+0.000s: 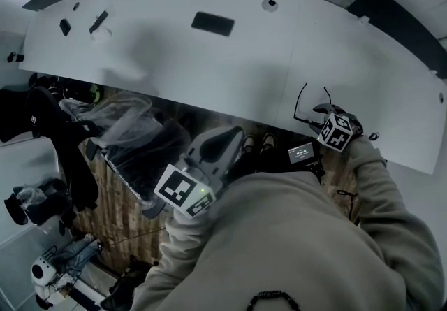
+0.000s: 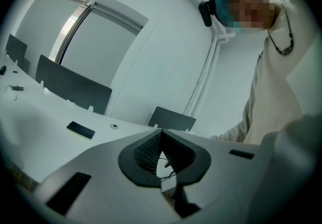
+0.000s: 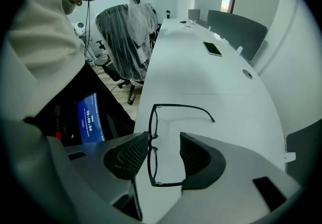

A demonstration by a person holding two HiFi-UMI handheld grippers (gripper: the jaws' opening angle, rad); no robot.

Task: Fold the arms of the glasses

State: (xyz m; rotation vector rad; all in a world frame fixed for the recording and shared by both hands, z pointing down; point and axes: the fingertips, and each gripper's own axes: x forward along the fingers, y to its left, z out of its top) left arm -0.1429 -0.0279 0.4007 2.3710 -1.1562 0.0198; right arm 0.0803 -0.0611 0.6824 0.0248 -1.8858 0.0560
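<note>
Black thin-rimmed glasses (image 1: pixel 296 112) lie near the right front edge of the white table (image 1: pixel 209 72) with both arms unfolded. My right gripper (image 1: pixel 318 112) points steeply down over them. In the right gripper view the glasses (image 3: pixel 150 166) have their front frame between the open jaws of that gripper (image 3: pixel 164 137), close to the left pad but not pinched. One arm stretches across the table; the other runs under the right jaw. My left gripper (image 1: pixel 234 136) hangs off the table's front edge, apart from the glasses. In its own view the left gripper (image 2: pixel 161 135) is shut and empty.
A dark phone (image 1: pixel 213 23) lies far back on the table, with small dark items (image 1: pixel 98 22) at the far left. A plastic-covered chair (image 1: pixel 133 135) stands below the table's front edge. A small lit screen (image 1: pixel 302 152) sits by my right arm.
</note>
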